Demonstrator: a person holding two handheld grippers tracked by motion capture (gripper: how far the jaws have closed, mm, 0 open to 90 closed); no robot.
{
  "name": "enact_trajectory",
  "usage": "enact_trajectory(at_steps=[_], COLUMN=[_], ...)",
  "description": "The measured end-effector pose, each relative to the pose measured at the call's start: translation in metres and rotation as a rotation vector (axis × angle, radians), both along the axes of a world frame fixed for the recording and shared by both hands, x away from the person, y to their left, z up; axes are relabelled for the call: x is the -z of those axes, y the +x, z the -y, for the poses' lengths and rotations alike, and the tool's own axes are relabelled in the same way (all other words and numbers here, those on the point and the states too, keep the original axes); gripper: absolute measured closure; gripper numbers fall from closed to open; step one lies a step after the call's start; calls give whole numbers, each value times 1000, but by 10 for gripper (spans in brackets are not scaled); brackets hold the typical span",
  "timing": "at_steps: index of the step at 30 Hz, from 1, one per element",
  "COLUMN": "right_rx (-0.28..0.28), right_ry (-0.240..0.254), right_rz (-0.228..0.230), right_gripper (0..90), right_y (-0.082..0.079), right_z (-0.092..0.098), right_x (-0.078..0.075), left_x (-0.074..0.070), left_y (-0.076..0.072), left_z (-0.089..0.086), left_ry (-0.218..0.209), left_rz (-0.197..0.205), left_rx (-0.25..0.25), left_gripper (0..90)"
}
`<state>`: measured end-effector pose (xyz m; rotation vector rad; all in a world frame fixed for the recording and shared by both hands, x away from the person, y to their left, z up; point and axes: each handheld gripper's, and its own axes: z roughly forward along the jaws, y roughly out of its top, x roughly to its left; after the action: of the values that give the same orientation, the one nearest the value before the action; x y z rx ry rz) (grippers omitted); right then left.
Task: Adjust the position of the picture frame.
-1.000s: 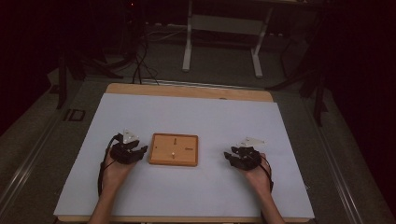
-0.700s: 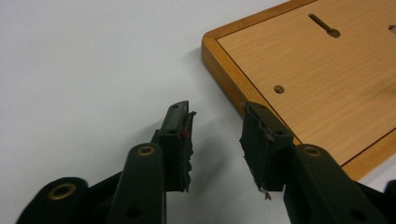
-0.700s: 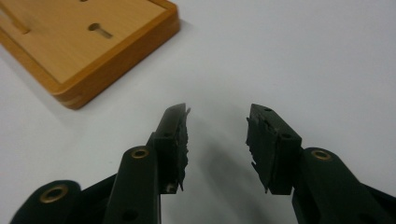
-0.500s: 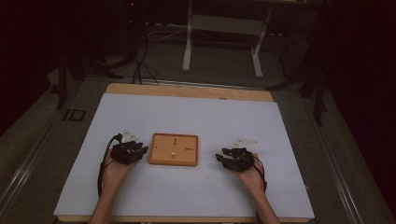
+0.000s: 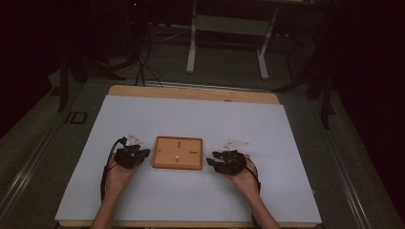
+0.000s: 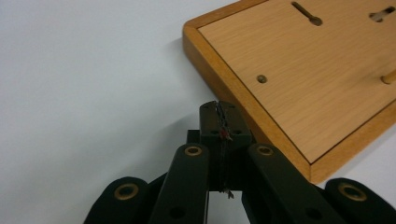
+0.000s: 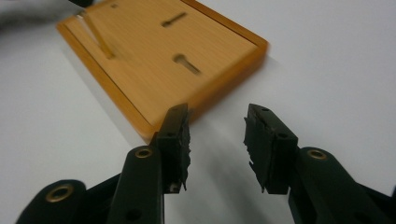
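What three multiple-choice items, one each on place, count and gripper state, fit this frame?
1. Where does the flat rectangular wooden board lie?
A. between the two grippers on the white table top
B. at the far right corner
C. on the floor

2. How many keyhole-shaped slots does the right gripper view show in the board?
A. none
B. two
C. five

3. How do the left gripper's jaws stand?
A. wide apart
B. clamped on the board
C. shut on nothing

Key: 1 A, the high view shows a gripper on either side; 2 B, two dark slots show; 3 C, the pads meet beside the board's edge, having just closed.
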<state>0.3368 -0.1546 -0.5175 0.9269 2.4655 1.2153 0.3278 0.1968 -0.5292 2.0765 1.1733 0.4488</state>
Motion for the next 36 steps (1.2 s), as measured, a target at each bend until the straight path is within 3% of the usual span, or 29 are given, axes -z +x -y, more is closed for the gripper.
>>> enact_trajectory(at_steps=[14, 26, 36], right_rx=[-111, -157, -175], right_ry=[1, -1, 34], right_rz=[11, 14, 6], right_gripper=[607, 614, 648], right_y=[-4, -4, 2], right_z=[-47, -70, -90], right_x=[0, 0, 1], left_x=[0, 1, 1], left_y=[0, 1, 1], left_z=[6, 7, 7], left_ry=[3, 4, 4], left_rz=[-9, -12, -12], left_rx=[38, 46, 45], left_gripper=[899, 899, 899])
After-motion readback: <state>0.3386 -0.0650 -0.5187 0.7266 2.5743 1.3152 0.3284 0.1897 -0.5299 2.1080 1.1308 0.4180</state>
